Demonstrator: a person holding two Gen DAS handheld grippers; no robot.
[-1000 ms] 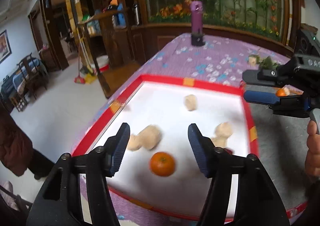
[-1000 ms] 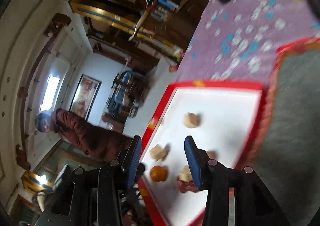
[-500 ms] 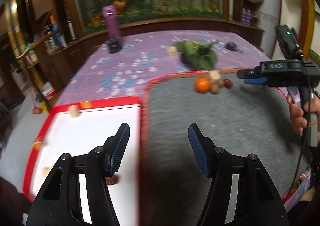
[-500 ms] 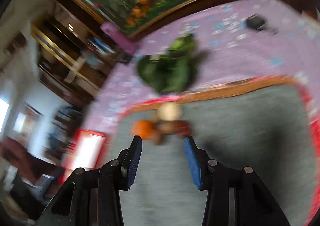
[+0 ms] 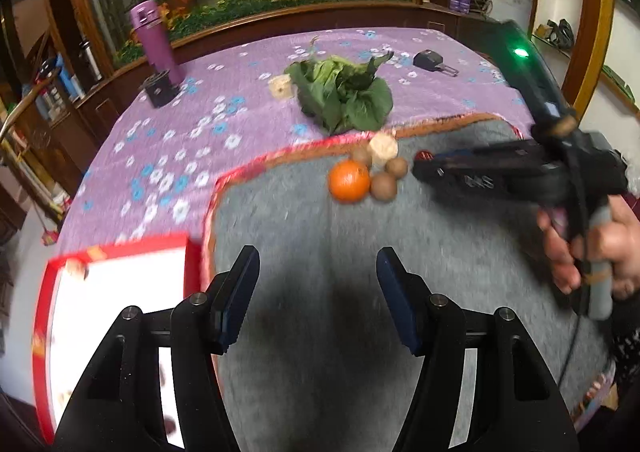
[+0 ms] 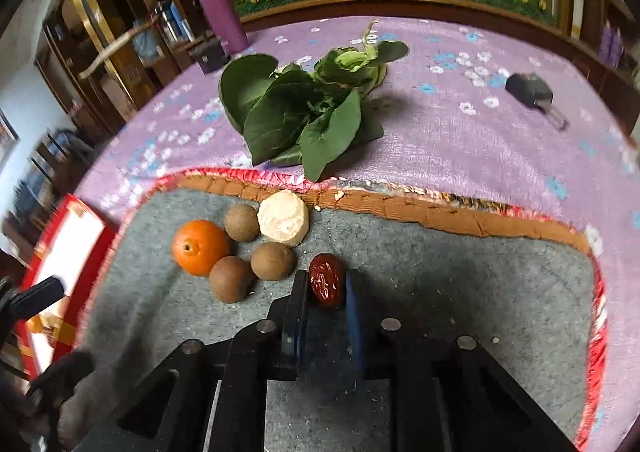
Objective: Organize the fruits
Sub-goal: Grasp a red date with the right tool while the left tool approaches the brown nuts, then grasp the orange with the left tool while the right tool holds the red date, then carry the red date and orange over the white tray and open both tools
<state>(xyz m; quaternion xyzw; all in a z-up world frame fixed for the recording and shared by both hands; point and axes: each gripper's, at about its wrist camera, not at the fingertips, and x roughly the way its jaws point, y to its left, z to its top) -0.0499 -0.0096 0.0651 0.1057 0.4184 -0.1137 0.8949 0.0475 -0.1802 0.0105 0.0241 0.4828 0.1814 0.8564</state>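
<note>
On the grey mat (image 6: 460, 292) lie an orange (image 6: 200, 247), three brown round fruits (image 6: 231, 279), a pale chunk (image 6: 283, 217) and a red date (image 6: 327, 280). My right gripper (image 6: 326, 286) has its jaws closed on the red date, at mat level. In the left wrist view the right gripper (image 5: 424, 165) reaches in from the right beside the orange (image 5: 349, 180). My left gripper (image 5: 318, 292) is open and empty above the near mat. The white red-rimmed tray (image 5: 120, 284) lies at lower left with some blurred pieces in it.
A bunch of green leafy vegetable (image 6: 308, 107) lies on the purple flowered cloth (image 6: 460, 131) behind the mat. A purple bottle (image 5: 154, 35) on a black base stands at back left. A small black object (image 6: 530, 91) lies at back right.
Both grippers swung from the white tray to the grey mat. My right gripper came down among the fruits and narrowed from open to closed around the red date.
</note>
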